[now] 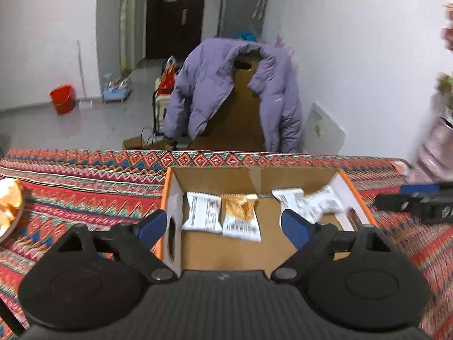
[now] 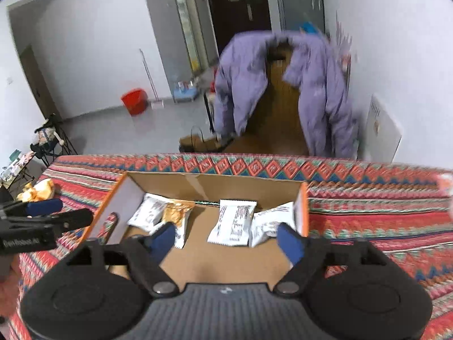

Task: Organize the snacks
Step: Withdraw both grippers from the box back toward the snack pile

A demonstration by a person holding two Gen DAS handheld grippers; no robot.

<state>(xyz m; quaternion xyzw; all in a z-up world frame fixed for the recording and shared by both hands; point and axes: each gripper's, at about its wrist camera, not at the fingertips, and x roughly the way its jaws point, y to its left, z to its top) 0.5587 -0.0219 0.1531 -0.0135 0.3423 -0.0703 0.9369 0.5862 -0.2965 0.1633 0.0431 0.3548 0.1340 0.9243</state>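
Right wrist view: both grippers (image 2: 226, 240) spread, empty; rightmost packet (image 2: 269, 223) blurred in box (image 2: 215, 181).

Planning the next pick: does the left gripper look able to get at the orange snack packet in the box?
Probably yes. The left gripper is open above the open-topped box, and the orange packet lies flat and uncovered, only touching a white packet.
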